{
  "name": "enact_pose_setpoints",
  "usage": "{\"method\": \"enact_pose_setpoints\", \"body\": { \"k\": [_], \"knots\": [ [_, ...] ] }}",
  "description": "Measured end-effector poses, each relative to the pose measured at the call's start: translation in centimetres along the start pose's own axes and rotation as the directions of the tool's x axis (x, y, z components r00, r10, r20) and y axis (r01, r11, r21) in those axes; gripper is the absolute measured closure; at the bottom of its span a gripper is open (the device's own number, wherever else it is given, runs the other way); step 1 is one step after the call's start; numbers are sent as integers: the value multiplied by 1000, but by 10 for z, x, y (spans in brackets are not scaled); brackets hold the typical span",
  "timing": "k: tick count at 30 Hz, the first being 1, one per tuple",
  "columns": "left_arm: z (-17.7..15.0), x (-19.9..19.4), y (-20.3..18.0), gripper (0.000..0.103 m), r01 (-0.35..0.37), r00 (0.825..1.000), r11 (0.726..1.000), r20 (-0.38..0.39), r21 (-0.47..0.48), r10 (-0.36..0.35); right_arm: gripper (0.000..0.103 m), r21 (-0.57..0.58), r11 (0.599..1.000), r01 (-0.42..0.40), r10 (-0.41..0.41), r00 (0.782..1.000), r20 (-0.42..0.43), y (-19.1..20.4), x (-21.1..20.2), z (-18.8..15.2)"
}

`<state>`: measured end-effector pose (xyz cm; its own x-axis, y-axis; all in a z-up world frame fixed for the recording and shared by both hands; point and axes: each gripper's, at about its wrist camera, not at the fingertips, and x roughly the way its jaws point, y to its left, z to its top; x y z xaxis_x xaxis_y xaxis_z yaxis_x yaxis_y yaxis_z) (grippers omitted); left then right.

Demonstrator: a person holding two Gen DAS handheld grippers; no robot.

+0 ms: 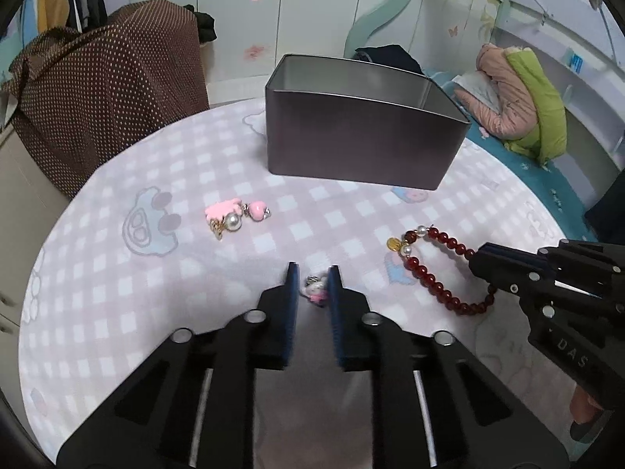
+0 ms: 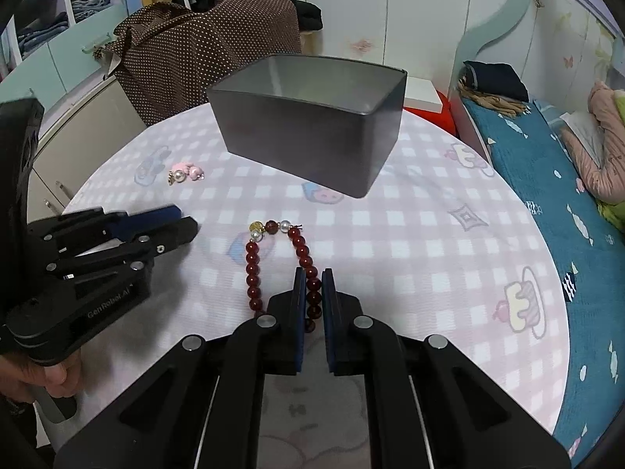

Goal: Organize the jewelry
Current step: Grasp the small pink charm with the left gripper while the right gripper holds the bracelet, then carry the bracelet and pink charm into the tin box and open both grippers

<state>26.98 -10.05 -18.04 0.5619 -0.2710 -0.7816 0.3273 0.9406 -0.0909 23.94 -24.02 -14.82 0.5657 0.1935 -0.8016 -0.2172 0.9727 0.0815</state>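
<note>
Nearest the left wrist camera, the left gripper [image 1: 312, 273] has its blue pads drawn in narrow around a small pink and white charm [image 1: 315, 291], which sits between the fingertips on the tabletop [image 1: 351, 215]; the pads look pressed against its sides. In the right wrist view the right gripper [image 2: 312, 277] is clamped on the dark red bead bracelet [image 2: 308, 262], with one strand of beads pinched between its pads and the rest of the loop lying flat on the cloth ahead. The bracelet's far end carries two white pearls, a yellow bead and a small tassel.

The tabletop is round and covered with a pink and white checked cloth printed with cartoon figures. Towards its far side stands an open, dark metal tin [image 1: 359, 133], rectangular with rounded corners; its inside looks bare as far as the walls let one see. To the left of the tin, well apart from both grippers, lies a cluster of pink earrings with a pearl and gold fittings [image 1: 234, 215].

A person's hand [image 2: 47, 379] grips the handle of the left gripper at the lower left of the right wrist view. Behind the tabletop are a brown dotted cloth [image 1: 109, 78] draped over furniture, and a bed with a teal cover [image 2: 547, 195] to the right.
</note>
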Motion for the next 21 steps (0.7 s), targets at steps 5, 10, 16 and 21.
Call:
{"method": "enact_pose_setpoints", "body": {
  "k": [5, 10, 16, 21],
  "knots": [
    [-9, -14, 4, 88, 27, 1000, 1000, 14, -16, -27, 96, -28, 1000, -2, 2, 1000, 18, 6, -10, 5],
    [-7, -36, 9, 88, 21, 998, 1000, 53, -17, -20, 96, -70, 998, 0, 3, 999, 48, 15, -24, 16],
    [8, -63, 13, 88, 4, 994, 1000, 107, -12, -3, 96, -128, 992, 15, -2, 995, 96, 21, -47, 32],
    [28, -83, 16, 88, 1, 988, 1000, 157, 6, -2, 96, -171, 985, 36, -7, 986, 165, 23, -74, 52]
  ]
}}
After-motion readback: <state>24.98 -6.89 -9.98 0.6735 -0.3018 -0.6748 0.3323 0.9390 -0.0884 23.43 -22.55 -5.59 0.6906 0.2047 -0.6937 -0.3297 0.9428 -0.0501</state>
